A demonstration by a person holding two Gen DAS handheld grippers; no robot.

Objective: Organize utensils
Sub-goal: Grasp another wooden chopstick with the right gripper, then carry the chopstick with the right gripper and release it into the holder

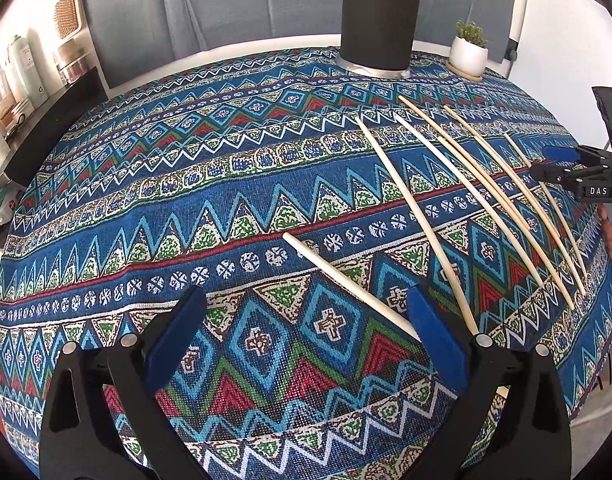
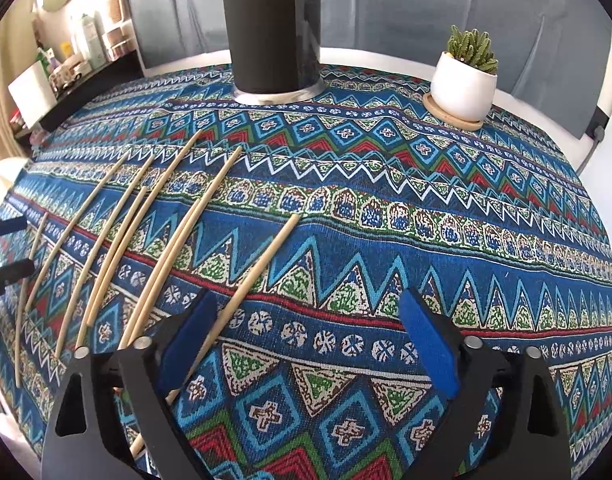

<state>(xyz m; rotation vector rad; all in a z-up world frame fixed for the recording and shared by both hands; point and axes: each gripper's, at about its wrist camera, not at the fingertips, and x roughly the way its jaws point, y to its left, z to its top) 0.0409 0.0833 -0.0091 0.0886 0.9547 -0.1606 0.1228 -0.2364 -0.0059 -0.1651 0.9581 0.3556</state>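
Both tools are released: left tool (image 1: 301, 312) and right tool (image 2: 310, 312) each straddle 1 chopstick (image 2: 241, 288) lying diagonally on the counter (image 2: 426, 208); its near end hides behind a finger.

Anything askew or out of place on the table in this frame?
Yes. The chopsticks lie loose on the patterned cloth, fanned rather than bundled, and one chopstick lies apart from the rest. None is in the black holder. Nothing looks spilled or broken.
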